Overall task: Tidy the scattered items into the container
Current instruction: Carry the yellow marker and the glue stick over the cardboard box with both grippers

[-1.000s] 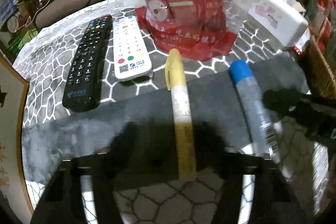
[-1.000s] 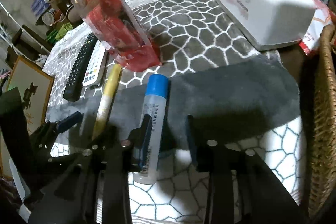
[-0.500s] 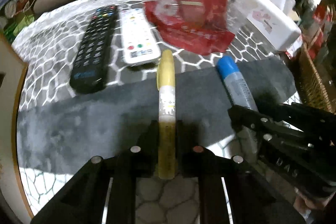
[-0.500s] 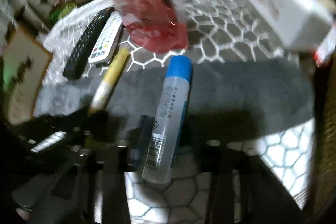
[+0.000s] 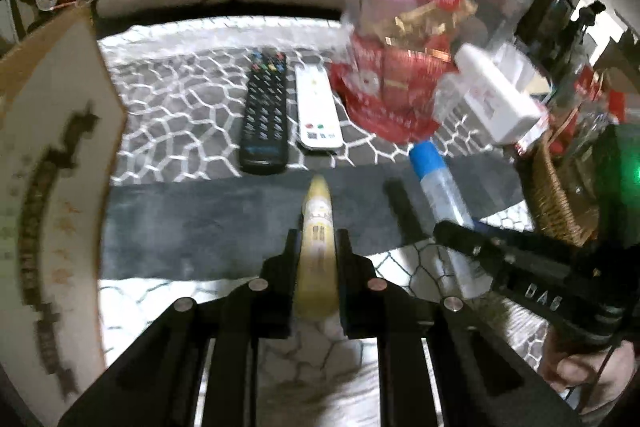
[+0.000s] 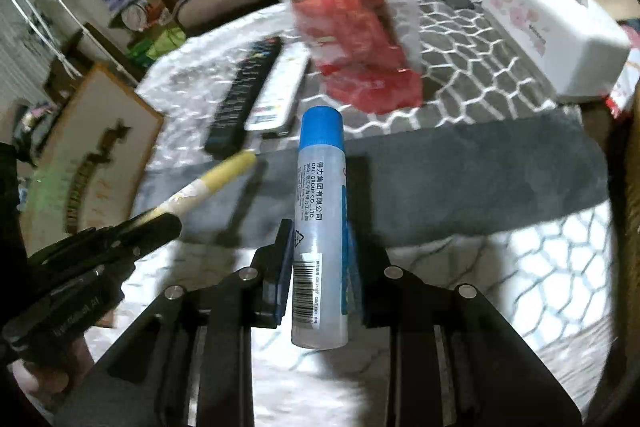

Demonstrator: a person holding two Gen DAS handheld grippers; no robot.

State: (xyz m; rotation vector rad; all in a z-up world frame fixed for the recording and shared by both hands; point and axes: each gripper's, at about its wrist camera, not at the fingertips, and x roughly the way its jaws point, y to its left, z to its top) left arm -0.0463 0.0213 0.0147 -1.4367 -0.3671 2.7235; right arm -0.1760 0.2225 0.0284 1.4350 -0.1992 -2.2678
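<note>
A pen and a glue tube, one in each of my tongs.

My left tongs point(image 5: 316, 247) clench the yellow marker point(image 5: 317, 227); my right tongs point(image 6: 320, 251) grip the blue-capped glue tube point(image 6: 318, 211) above the counter point(image 6: 520, 267).

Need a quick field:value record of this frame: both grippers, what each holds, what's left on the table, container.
left gripper: shut on yellow marker pen, lifted off the table
right gripper: shut on clear glue bottle with blue cap, lifted
still on table: black remote control, white remote control, side by side
other items: red snack bag, white tissue box
container: wicker basket, at right edge, contents not visible
surface: grey patterned tablecloth
</note>
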